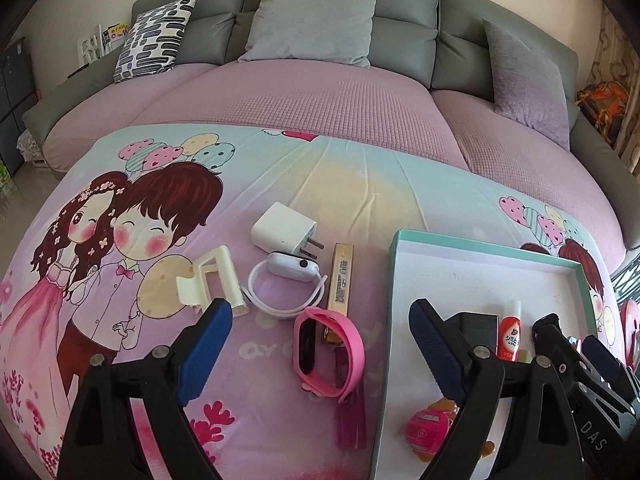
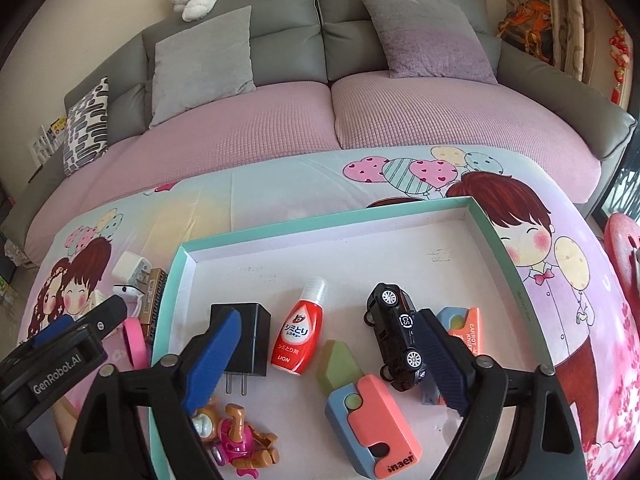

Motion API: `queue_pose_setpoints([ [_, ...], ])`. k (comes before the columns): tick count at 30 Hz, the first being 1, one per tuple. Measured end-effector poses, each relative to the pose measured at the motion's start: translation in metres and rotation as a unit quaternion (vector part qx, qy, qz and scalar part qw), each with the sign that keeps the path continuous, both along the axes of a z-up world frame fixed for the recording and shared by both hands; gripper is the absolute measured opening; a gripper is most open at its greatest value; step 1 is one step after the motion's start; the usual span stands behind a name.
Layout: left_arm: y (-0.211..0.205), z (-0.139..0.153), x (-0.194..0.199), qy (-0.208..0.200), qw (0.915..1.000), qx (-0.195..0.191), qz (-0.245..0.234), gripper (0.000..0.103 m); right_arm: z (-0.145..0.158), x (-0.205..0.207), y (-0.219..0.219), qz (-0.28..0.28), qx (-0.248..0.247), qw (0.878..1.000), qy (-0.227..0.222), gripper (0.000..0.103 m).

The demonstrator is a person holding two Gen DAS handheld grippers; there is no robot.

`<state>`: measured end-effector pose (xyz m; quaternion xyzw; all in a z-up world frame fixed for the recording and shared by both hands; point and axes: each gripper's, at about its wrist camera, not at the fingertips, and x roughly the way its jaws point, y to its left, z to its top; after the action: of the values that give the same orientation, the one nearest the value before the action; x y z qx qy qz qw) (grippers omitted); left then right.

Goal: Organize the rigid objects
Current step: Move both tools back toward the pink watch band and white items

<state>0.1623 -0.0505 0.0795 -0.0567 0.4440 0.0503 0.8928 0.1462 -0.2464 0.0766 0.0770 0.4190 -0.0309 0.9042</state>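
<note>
Nearest the right wrist camera, the right gripper (image 2: 326,364) stands with its blue-padded jaws wide apart and nothing clamped between them, over the shallow teal-rimmed box lid (image 2: 320,226). Inside the lid, between and around the jaws, lie a black plug adapter (image 2: 250,338) with prongs toward the camera, a red stain-remover bottle (image 2: 298,334) with a white cap, a black toy car (image 2: 396,334) resting on its side just beside the right-hand pad, a coral and blue carrot knife toy (image 2: 374,424) with a green tip, a second orange carrot knife toy (image 2: 466,326) partly hidden behind the right-hand finger, and an orange and pink toy figure (image 2: 236,438) at the near edge.

In the left wrist view, the left gripper (image 1: 320,350) is likewise spread open and empty. It straddles the left rim of the lid; one pad hangs over the cartoon-printed cloth (image 1: 360,184), the other over the lid's interior. Still outside the lid, on the cloth, are a pink wristband watch (image 1: 332,344), directly between the open jaws, a white wristband watch (image 1: 290,278), a white charger plug (image 1: 284,230), a gold rectangular case (image 1: 340,280), a cream plastic clip (image 1: 212,280), and a dark pink strip (image 1: 352,416) lying partly under the pink watch.

Beyond the cloth stands a grey sofa (image 1: 404,20) with cushions.
</note>
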Motion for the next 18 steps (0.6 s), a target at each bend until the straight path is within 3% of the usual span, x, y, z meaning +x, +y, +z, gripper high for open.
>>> queue_pose_setpoints([
  [3, 0.003, 0.0, 0.0, -0.001, 1.0, 0.001, 0.005, 0.091, 0.001, 0.0, 0.002, 0.003, 0.002, 1.0, -0.004, 0.102],
  [9, 0.016, 0.002, -0.002, -0.007, 0.9998, 0.0, 0.02, 0.091, 0.004, 0.0, 0.005, 0.002, 0.009, 1.0, -0.014, 0.103],
  [18, 0.063, 0.009, -0.013, -0.015, 0.9968, 0.008, 0.079, 0.091, 0.01, 0.002, 0.038, 0.042, 0.025, 0.998, -0.032, 0.103],
])
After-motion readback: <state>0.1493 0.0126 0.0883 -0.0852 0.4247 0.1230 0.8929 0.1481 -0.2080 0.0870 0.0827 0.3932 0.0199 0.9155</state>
